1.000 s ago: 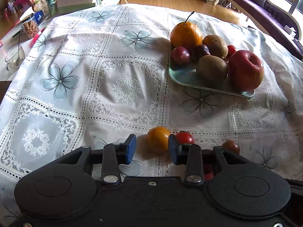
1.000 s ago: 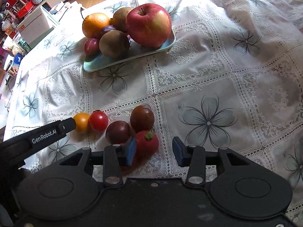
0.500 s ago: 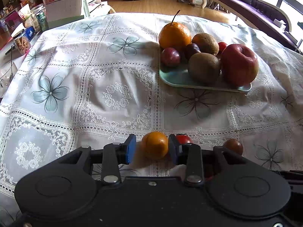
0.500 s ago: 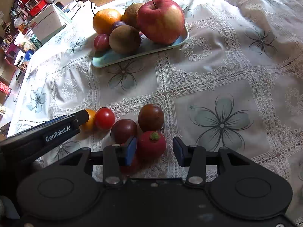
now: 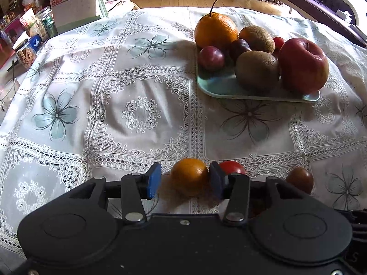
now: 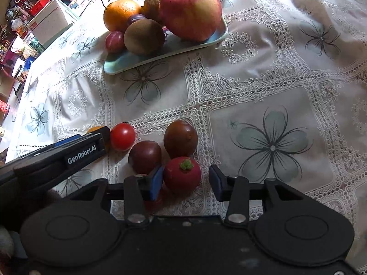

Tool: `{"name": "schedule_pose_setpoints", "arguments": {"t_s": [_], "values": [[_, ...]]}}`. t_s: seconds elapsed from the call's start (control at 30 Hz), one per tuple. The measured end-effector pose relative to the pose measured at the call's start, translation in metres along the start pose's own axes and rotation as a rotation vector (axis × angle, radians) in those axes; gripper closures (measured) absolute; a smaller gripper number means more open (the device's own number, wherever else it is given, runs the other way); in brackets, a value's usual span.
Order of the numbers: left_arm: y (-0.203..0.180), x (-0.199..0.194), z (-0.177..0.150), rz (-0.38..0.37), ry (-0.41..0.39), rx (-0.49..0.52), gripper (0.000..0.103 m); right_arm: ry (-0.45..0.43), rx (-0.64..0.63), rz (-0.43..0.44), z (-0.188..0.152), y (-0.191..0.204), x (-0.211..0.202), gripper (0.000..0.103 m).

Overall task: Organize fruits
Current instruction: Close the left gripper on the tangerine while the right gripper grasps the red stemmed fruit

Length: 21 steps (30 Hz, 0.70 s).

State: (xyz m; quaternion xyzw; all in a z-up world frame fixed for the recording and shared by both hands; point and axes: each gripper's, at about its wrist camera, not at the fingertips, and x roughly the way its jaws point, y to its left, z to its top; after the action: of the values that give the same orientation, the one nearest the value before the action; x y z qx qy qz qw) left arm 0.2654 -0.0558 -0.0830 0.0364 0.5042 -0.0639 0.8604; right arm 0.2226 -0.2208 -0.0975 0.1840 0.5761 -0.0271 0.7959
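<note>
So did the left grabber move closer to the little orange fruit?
Yes. The left gripper slid forward; the small orange fruit, once ahead, now sits between its fingers.

Black gripper, seemingly blue-padded jaws.

Both grippers are low over the table with jaws parted, the left gripper straddling a small orange fruit that touches its right finger only, the right gripper around a red fruit touching its left finger.
</note>
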Motion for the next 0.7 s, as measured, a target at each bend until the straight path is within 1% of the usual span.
{"name": "schedule_pose_setpoints", "arguments": {"t_s": [0.07, 0.2, 0.3, 0.4, 0.57, 0.7], "values": [[0.007, 0.003, 0.000, -0.050, 0.011, -0.017, 0.057, -0.011, -0.004, 0.021, -0.002, -0.001, -0.002, 0.066], [0.020, 0.002, -0.002, -0.105, 0.017, -0.073, 0.057, -0.060, 0.011, 0.064, -0.005, -0.006, -0.010, 0.066], [0.029, -0.002, -0.005, -0.095, 0.003, -0.123, 0.057, -0.106, 0.005, 0.089, -0.010, -0.007, -0.018, 0.066], [0.037, -0.006, -0.008, -0.082, -0.004, -0.162, 0.057, -0.135, 0.000, 0.089, -0.013, -0.005, -0.022, 0.066], [0.037, -0.008, -0.009, -0.033, -0.019, -0.164, 0.057, -0.149, 0.004, 0.082, -0.014, -0.004, -0.023, 0.066], [0.039, -0.009, -0.009, -0.021, -0.024, -0.169, 0.057, -0.157, 0.011, 0.069, -0.017, -0.007, -0.025, 0.066]]}}
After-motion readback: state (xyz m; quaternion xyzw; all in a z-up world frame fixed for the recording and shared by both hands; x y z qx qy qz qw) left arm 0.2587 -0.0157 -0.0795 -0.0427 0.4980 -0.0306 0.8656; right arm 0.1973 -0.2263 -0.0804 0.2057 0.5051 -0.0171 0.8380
